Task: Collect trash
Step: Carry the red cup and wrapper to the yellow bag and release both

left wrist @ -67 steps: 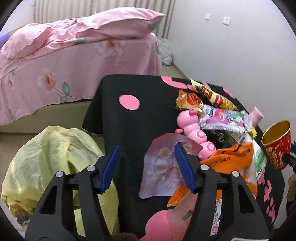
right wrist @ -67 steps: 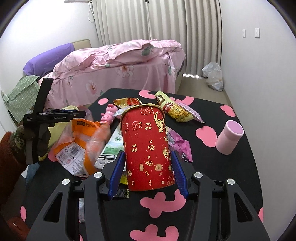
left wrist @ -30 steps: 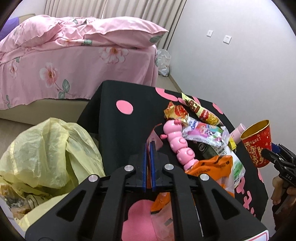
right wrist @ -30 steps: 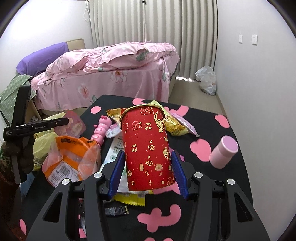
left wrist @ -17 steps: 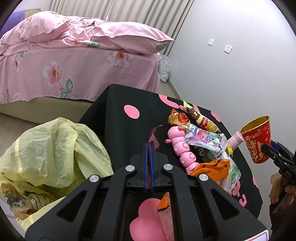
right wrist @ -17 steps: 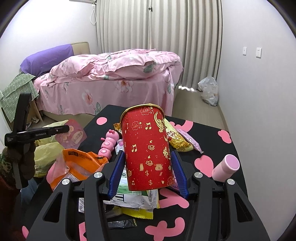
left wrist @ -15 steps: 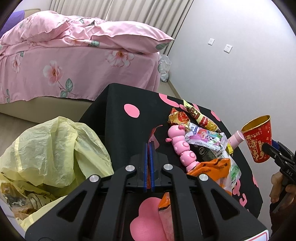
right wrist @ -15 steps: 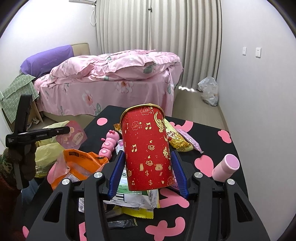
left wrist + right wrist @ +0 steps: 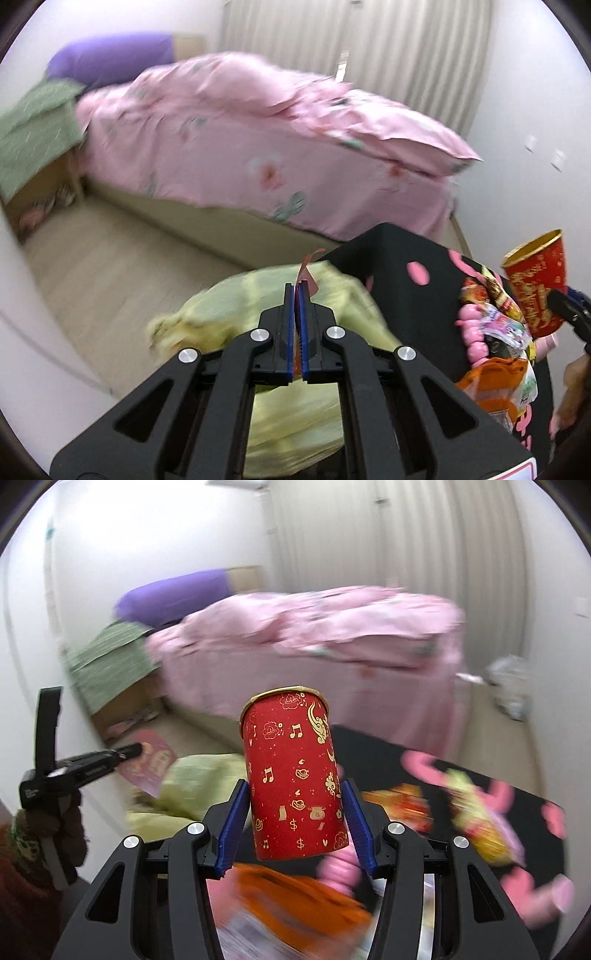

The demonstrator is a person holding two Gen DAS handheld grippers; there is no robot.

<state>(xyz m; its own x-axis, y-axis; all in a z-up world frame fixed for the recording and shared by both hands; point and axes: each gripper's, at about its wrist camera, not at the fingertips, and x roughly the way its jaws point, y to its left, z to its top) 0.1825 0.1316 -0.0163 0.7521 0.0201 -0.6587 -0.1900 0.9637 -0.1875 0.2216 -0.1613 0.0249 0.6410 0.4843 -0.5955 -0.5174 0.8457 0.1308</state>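
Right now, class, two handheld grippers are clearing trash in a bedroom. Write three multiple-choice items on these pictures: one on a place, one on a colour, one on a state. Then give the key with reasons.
1. Where is the yellow trash bag?
A. on the bed
B. on the floor beside the black table
C. on the black table

2. What colour is the cup in the right gripper?
A. red with gold
B. plain white
C. blue

3. How does the left gripper stand?
A. wide open, empty
B. shut on a thin pink wrapper
C. shut on a bottle

Key: 1 B, the bag sits low against the black table. 2 A, gold notes and a gold rim on red. 3 B, the pink wrapper sticks out of the closed fingers.
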